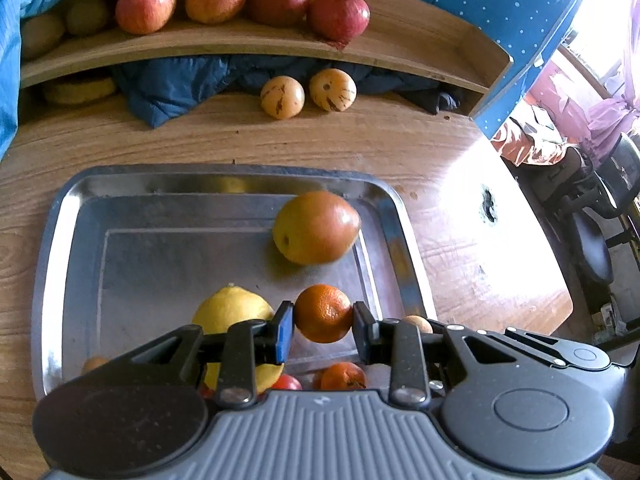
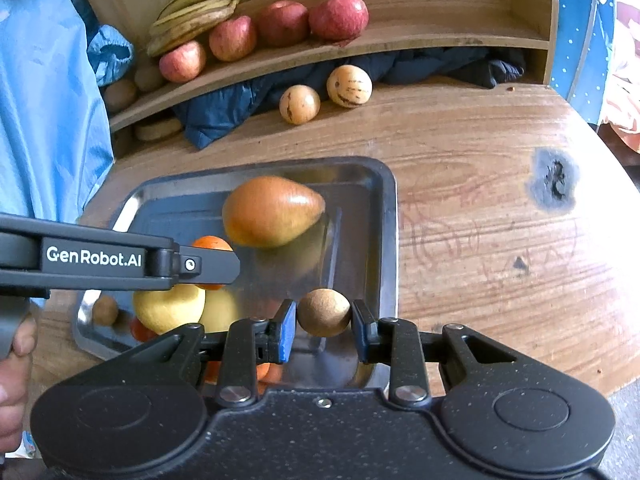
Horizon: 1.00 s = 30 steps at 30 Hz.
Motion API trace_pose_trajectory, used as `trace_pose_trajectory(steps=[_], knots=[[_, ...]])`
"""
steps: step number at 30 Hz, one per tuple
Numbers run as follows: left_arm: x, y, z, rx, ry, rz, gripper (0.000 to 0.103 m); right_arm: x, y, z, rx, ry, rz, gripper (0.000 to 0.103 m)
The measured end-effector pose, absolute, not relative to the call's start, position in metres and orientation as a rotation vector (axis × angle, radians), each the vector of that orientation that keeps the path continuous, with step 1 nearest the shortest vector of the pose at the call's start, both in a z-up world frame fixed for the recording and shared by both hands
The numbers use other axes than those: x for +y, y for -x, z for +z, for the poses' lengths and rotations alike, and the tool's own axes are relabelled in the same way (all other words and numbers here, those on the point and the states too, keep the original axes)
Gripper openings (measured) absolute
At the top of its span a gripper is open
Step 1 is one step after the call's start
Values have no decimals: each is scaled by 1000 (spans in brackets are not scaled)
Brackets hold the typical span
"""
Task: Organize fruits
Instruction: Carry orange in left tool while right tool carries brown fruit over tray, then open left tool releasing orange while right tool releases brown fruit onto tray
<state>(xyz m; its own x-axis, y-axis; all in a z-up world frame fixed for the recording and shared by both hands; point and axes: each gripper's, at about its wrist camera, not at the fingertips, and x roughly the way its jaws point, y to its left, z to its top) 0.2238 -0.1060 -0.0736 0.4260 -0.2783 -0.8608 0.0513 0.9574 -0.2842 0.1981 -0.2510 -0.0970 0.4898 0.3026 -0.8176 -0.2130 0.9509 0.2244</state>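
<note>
desk [image 2: 480,152]: you're working over a wooden desk, with the shelf [image 2: 400,36] at the back already carrying red apples [image 2: 338,16] and bananas [image 2: 192,12]; two striped yellow melons [image 1: 308,92] are sitting under it.
tray [image 1: 80,240]: the metal tray is still holding the unsorted lot, namely a big mango [image 1: 316,228], a lemon [image 1: 228,308] and a few small bits near the front edge.
left gripper [image 1: 324,330]: your fingers are clamping a mandarin [image 1: 324,314], and it's looking lifted just above the tray.
right gripper [image 2: 323,330]: you're pinching a brown kiwi [image 2: 323,312] over the tray's right corner.
step: I'd say you're mid pick-up, both fruits grabbed and waiting to go to their groups.
next move: probably carrying each one out over the rim without bumping the mango, then setting it beside its own kind.
writing: "GenRobot.AI" is showing in white on the left gripper's arm in the right wrist view; nothing else readable.
</note>
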Motion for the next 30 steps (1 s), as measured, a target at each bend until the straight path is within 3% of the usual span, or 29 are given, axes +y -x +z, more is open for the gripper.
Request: trace_pose_trajectory(steps=[23, 30], knots=[[-125, -222, -86, 1170, 182, -220, 35, -252, -177, -103, 1033, -50, 323, 31], [-125, -215, -81, 1159, 175, -213, 48, -253, -171, -98, 1017, -46, 323, 33]])
